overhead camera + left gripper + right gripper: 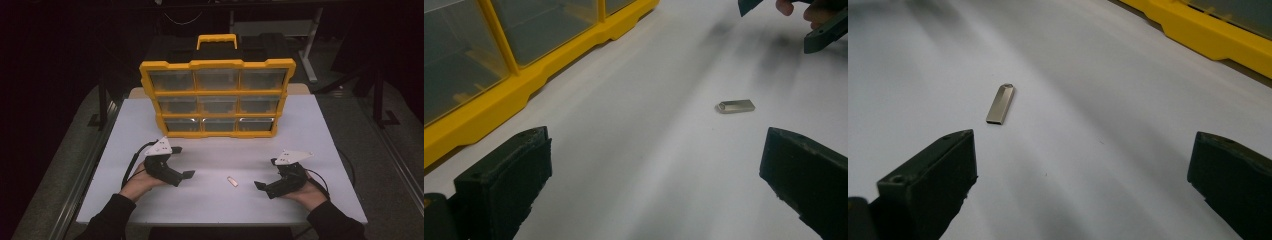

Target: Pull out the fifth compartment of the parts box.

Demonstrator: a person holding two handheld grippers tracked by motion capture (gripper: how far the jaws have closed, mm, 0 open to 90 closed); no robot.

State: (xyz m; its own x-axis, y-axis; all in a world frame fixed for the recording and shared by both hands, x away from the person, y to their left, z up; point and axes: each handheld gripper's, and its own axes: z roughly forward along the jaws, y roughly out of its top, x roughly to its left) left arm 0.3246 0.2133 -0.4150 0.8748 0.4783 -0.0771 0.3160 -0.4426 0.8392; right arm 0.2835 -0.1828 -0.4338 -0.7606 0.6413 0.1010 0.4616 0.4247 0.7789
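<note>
A small silver USB stick [231, 181] lies flat on the white table [305, 130], between my two grippers. My left gripper [184, 161] rests to its left, held in a hand, jaws wide apart and empty. In the left gripper view the stick [735, 106] lies ahead and to the right of the open left gripper [656, 150]. My right gripper [265, 173] sits to the stick's right, also open and empty. In the right gripper view the stick [1000, 103] lies just beyond the left jaw of the right gripper [1083, 155].
A yellow organizer case [216, 93] with clear drawers and a top handle stands upright at the back middle of the table. Its yellow base [574, 55] [1208, 35] shows in both gripper views. Bare table lies between the case and the grippers. Dark floor surrounds the table.
</note>
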